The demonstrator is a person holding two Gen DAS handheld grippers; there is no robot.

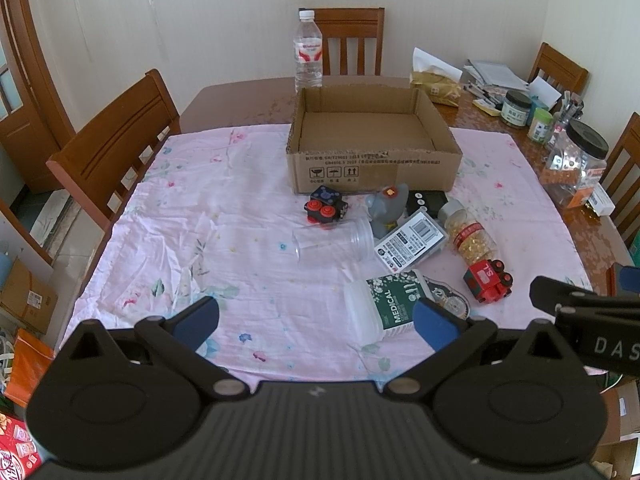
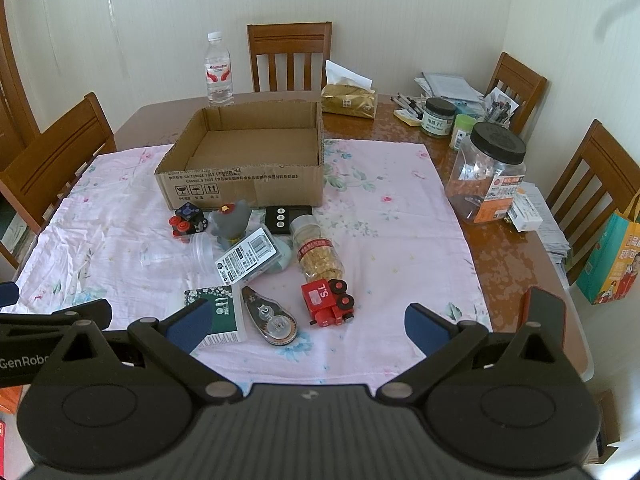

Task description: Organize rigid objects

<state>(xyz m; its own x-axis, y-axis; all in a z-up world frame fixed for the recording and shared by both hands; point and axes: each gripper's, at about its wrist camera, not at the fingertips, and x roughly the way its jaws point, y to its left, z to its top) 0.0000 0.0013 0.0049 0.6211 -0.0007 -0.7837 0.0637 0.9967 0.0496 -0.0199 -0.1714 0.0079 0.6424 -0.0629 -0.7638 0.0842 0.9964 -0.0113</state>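
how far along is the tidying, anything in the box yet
Nothing looks done: the cardboard box is empty. Nothing is in hand either; the left gripper and right gripper hover with jaws open. Everything is left on the pink cloth: the red toy train, pill bottle, clear cup, grey figure, correction tape and the rest.

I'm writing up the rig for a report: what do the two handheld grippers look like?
Both match: the left gripper and right gripper have matte black ribbed bodies, round discs at each side, silver pivot pins and black linkage arms ending in blue pads. White lettering shows on their sides, "DAS" on the right one, "GenRobo" on the left.
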